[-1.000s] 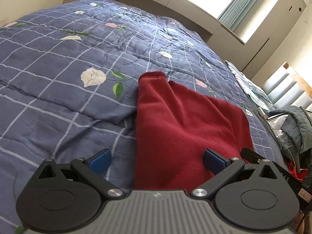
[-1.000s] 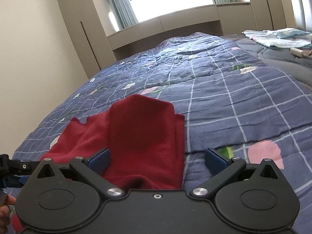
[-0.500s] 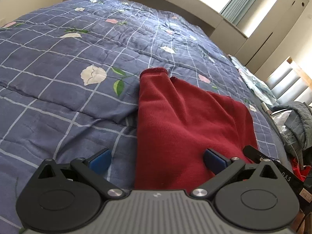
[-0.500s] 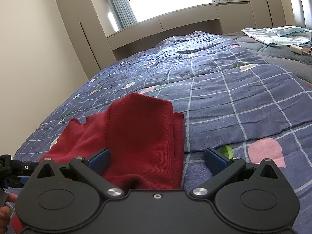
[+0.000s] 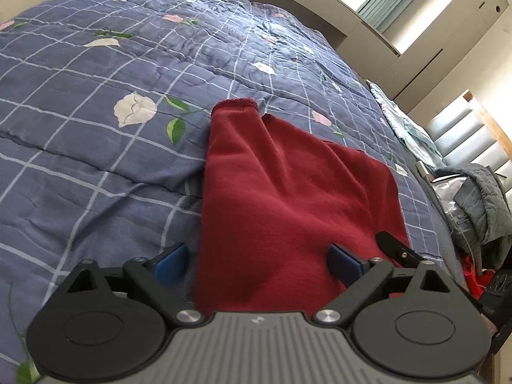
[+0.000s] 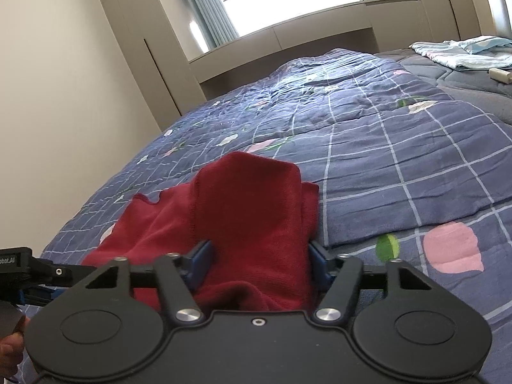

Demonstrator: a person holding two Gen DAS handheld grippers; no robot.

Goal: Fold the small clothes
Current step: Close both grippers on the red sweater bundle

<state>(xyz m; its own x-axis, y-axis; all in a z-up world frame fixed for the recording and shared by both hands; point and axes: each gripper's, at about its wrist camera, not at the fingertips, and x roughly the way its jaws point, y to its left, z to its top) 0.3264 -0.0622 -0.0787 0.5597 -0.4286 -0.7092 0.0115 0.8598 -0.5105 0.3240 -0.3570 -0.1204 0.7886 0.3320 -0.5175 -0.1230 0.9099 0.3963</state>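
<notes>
A dark red knit garment [image 5: 288,198] lies partly folded on the blue checked floral quilt [image 5: 96,128], one sleeve pointing away. My left gripper [image 5: 256,260] is open, its blue pads straddling the garment's near edge. In the right wrist view the same red garment [image 6: 249,211] bunches up between the pads of my right gripper [image 6: 260,264], whose jaws have narrowed around the fold and touch the cloth on both sides. The tip of the right gripper shows in the left wrist view [image 5: 396,249], and the left gripper shows at the left edge of the right wrist view [image 6: 19,272].
The quilt [image 6: 400,160] covers the bed. A grey jacket [image 5: 480,204] and red cloth lie off the bed's right side. Light blue folded clothes [image 6: 460,51] and a small white object [image 6: 500,75] lie at the far right. Wall and cabinets stand behind.
My right gripper's jaws have closed inward from wide open onto the red garment's fold. The left gripper stayed open and shifted slightly.
</notes>
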